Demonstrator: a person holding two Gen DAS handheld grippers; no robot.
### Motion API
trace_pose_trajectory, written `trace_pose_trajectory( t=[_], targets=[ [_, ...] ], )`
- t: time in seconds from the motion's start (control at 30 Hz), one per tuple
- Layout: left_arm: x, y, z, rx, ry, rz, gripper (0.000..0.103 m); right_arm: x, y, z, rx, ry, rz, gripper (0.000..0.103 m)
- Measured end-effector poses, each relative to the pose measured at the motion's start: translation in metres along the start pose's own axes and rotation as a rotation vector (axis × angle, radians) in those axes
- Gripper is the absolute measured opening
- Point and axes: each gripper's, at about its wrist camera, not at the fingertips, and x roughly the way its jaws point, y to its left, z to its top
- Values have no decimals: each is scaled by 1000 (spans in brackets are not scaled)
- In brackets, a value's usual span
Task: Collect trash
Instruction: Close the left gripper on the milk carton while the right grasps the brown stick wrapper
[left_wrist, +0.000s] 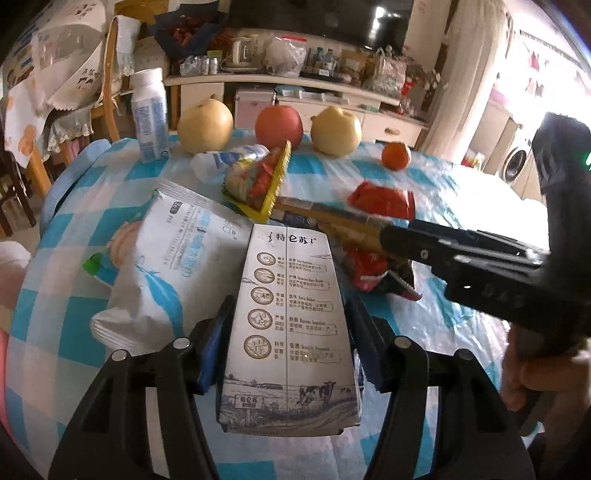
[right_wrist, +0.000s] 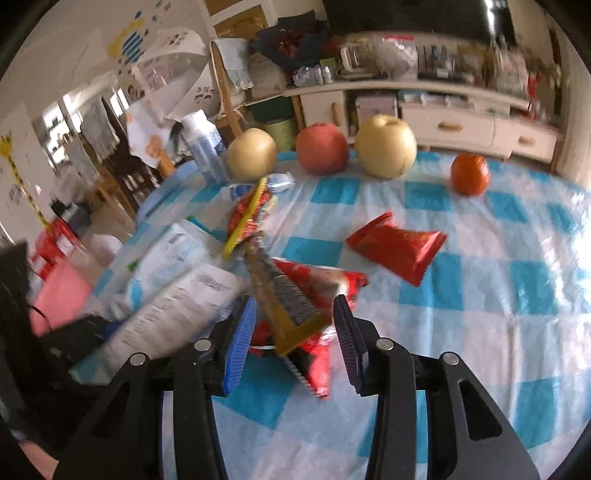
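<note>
My left gripper (left_wrist: 288, 325) is shut on a grey milk carton (left_wrist: 291, 332) and holds it over the checked table. The carton also shows at the left of the right wrist view (right_wrist: 177, 310). My right gripper (right_wrist: 295, 325) is open, its jaws on either side of a long gold-and-black wrapper (right_wrist: 284, 299) lying over a red snack wrapper (right_wrist: 317, 354). In the left wrist view the right gripper (left_wrist: 388, 236) reaches in from the right to that gold wrapper (left_wrist: 332, 218). Another red wrapper (right_wrist: 399, 247) lies apart. A white-blue bag (left_wrist: 177, 258) and a yellow-edged snack bag (left_wrist: 258, 177) lie nearby.
Along the far edge of the blue-checked tablecloth (right_wrist: 480, 332) stand two pears (right_wrist: 386, 146), an apple (right_wrist: 321, 147), a tangerine (right_wrist: 470, 173) and a white bottle (left_wrist: 149, 114). A crumpled clear bottle (left_wrist: 229, 158) lies by the pear. Chairs and a cluttered cabinet stand behind.
</note>
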Motion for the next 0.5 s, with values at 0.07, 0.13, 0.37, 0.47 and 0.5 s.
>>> trace_pose_trajectory(
  t=[0.07,0.13,0.37,0.47,0.5],
  targets=[
    [-6,5,1,-8,-16,-10,61,1,-4,3,18,-11,18,45],
    [-10,7,2,-10,-26,-10,61,4,-4,5,21,-21,22,45],
    [-25,27,5,-48,-58,-19,61,22,10,11,-11,-10,44,46],
    [-30,34,5,-57,-70,-24,61,28,21,10,-48,9,40,46],
    [-31,37,5,-62,-76,-26,61,29,24,9,-63,14,39,46]
  ],
)
